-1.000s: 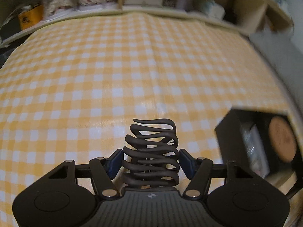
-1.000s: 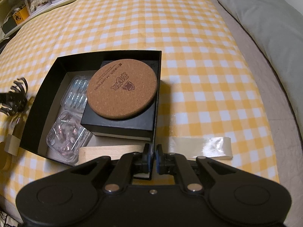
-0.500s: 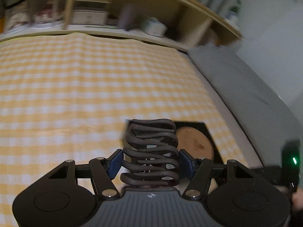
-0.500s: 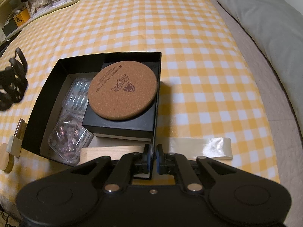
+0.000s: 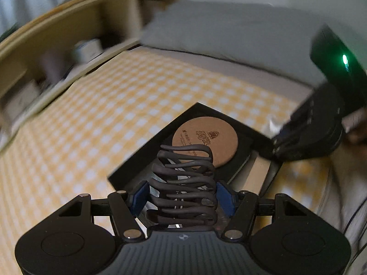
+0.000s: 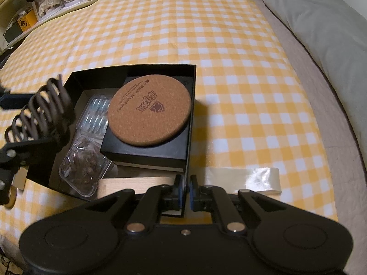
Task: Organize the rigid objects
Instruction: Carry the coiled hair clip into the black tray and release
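Step in hand: placement. The left tongs (image 5: 182, 197) stand half open, pads clamped on the dark hair claw (image 5: 183, 183), which hangs over the black box (image 6: 191, 105) at lower centre of the left wrist view. The right tongs (image 6: 186, 191) are pinched tight on the box's near wall, steadying it. The cork coaster (image 6: 149, 110) on an inner black case fills the box's right side; two clear blister packs (image 6: 91, 151) lie at left. The next move likely calls for lowering the claw into the left pocket, clear of the left wall, then releasing
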